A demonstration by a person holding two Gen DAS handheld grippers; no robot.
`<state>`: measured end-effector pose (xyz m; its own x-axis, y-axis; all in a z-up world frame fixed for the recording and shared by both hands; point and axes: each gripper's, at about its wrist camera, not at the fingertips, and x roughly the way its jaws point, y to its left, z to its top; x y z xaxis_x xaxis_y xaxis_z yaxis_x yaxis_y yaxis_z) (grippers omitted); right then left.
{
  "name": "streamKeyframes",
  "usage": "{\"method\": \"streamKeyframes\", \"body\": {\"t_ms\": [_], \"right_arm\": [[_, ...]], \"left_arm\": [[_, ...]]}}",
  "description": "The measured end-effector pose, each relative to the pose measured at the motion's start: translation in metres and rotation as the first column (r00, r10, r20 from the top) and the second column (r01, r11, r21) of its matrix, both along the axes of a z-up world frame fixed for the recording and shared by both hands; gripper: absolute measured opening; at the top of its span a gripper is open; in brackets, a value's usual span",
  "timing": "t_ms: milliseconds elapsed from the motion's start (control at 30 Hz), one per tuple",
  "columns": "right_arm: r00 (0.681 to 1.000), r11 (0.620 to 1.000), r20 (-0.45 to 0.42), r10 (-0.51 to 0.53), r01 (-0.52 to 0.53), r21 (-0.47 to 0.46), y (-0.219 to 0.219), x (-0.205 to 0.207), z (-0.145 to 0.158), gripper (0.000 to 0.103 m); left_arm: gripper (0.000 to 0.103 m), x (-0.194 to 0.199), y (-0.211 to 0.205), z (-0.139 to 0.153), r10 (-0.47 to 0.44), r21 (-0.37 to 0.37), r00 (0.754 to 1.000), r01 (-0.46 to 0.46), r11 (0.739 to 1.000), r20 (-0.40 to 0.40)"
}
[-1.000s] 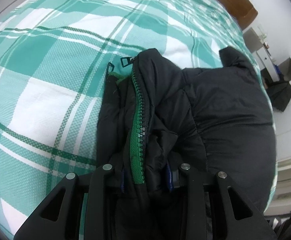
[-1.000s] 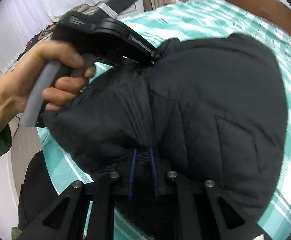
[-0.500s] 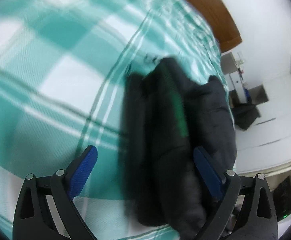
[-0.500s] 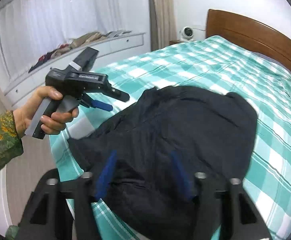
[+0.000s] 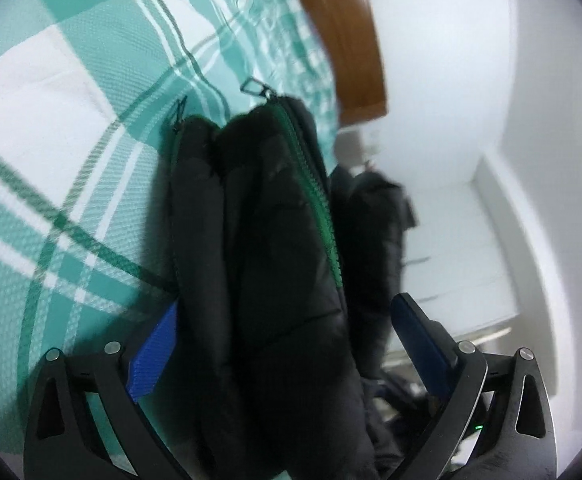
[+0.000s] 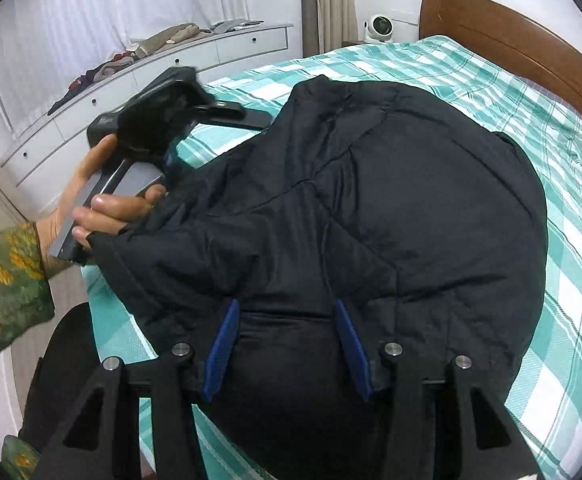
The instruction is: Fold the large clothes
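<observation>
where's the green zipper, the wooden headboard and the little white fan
green zipper [image 5: 319,216]: left wrist view, on the teeth running down the black jacket's edge.
wooden headboard [image 6: 503,34]: right wrist view, on its curved brown top board.
white fan [image 6: 379,29]: right wrist view, on its round front face.

We see a bed w/ teal-and-white plaid cover [image 6: 571,280], brown wooden headboard [image 6: 511,36], small white fan [image 6: 379,28], white drawers [image 6: 195,56] w/ clothes piled on top [image 6: 171,36].

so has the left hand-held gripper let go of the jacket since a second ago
Yes. The left hand-held gripper was clamped on the black jacket; now its jaws are spread wide around the folded edge.
</observation>
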<state>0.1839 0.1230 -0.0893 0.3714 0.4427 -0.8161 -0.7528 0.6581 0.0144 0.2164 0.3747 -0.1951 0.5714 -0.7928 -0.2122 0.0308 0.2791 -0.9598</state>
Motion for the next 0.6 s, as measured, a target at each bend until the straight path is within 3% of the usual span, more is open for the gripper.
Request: {"method": "streamKeyframes", "body": {"t_ms": [100,167,233,267,300,367,400,600], "right_arm": [[1.0,0.999,0.01,0.0,0.001,-0.042,0.008,-0.002,-0.002,0.051],[1.0,0.997,0.019,0.007,-0.006,-0.073,0.015,-0.003,-0.005,0.051],[0.999,0.995,0.031,0.011,-0.008,-0.097,0.02,-0.003,-0.007,0.051],[0.999,0.995,0.036,0.011,-0.008,-0.102,0.02,-0.003,-0.007,0.052],[0.999,0.994,0.04,0.009,-0.005,-0.105,0.021,-0.002,-0.008,0.052],[0.999,0.994,0.045,0.002,0.002,-0.105,0.024,-0.003,-0.009,0.052],[0.999,0.995,0.046,0.0,0.005,-0.105,0.024,-0.002,-0.009,0.052],[1.0,1.0,0.005,0.007,-0.007,-0.028,0.018,-0.001,-0.003,0.052]], "left_arm": [[0.1,-0.011,0.0,0.012,0.018,0.032,0.998,-0.02,0.999,0.068],[0.1,-0.009,-0.014,0.027,-0.019,0.158,0.996,0.004,0.987,0.091],[0.101,-0.003,-0.033,0.042,-0.07,0.303,0.993,0.039,0.952,0.091],[0.101,-0.002,-0.041,0.049,-0.098,0.376,0.991,0.059,0.925,0.086],[0.101,0.004,-0.057,0.055,-0.131,0.466,0.989,0.082,0.881,0.073],[0.102,0.01,-0.073,0.056,-0.159,0.557,0.987,0.114,0.822,0.031],[0.103,0.013,-0.075,0.053,-0.157,0.574,0.988,0.127,0.809,0.003],[0.103,0.034,-0.059,0.02,-0.149,0.479,0.977,0.206,0.854,-0.155]]}}
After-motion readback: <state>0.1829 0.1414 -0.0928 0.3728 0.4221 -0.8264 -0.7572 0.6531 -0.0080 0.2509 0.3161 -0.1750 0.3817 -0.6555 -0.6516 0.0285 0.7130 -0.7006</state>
